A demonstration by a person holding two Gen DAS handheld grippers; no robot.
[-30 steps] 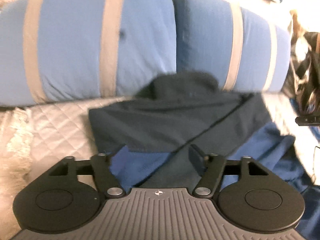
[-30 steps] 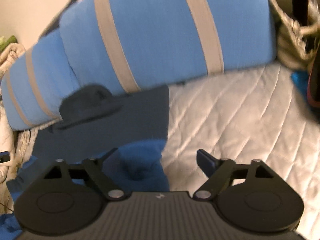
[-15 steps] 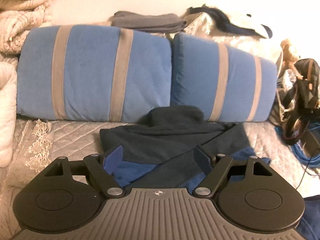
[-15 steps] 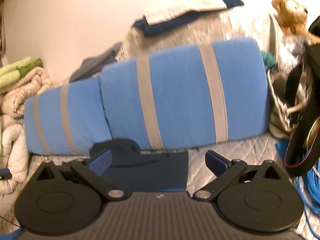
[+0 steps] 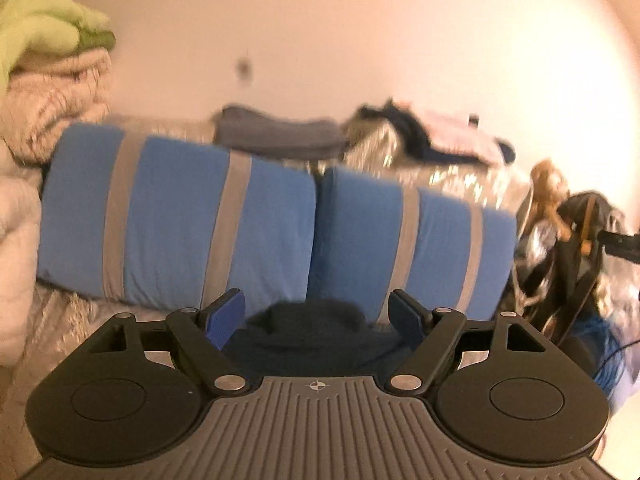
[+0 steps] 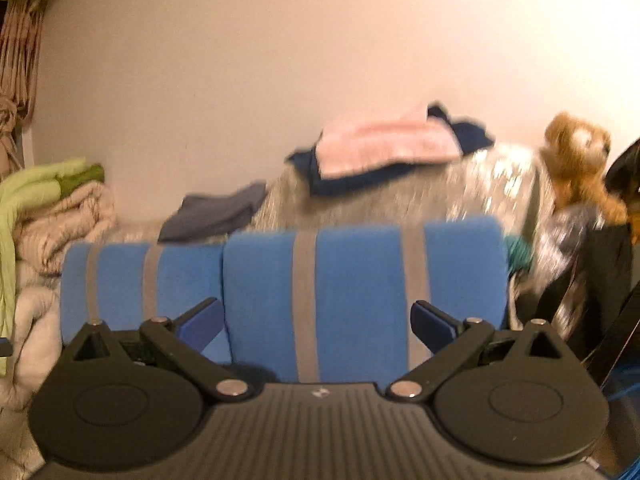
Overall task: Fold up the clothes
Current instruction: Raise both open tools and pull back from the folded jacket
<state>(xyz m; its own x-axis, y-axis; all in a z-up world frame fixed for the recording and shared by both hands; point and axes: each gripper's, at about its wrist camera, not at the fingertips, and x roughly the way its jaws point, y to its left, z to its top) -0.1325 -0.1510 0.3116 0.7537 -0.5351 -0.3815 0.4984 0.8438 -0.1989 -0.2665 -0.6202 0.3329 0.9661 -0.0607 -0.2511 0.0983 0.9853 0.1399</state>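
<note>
Left wrist view: plain pale wall [image 5: 360,40] fills the upper half, one small dark spot on it. Below it, two blue cushions with grey stripes stand side by side, left cushion [image 5: 176,228] and right cushion [image 5: 412,248], touching at the middle. Behind them a shiny silver-grey cover [image 5: 460,180] carries a folded grey garment [image 5: 276,136] and a loose dark-and-pink heap [image 5: 440,140]. Far left: stack of beige blankets [image 5: 52,96] with a green one [image 5: 48,28] on top. Far right: a brown plush toy [image 5: 550,184], dark straps, blue cable low down.

Dark navy garment [image 5: 312,332] lies on the bed at the foot of the cushions, just past the left gripper [image 5: 318,314], mostly hidden by the gripper body. Nothing between the fingers, jaws spread wide. Gripper points roughly level at the cushions.

Right wrist view: same wall [image 6: 280,60], same two cushions, near one [image 6: 360,288] centred. One pink folded piece [image 6: 384,144] on a navy one, one grey piece [image 6: 216,216], one plush toy [image 6: 580,160]. Curtain [image 6: 20,52] at top left. Right gripper [image 6: 318,322] held level, jaws released and empty. Both frames motion-blurred.
</note>
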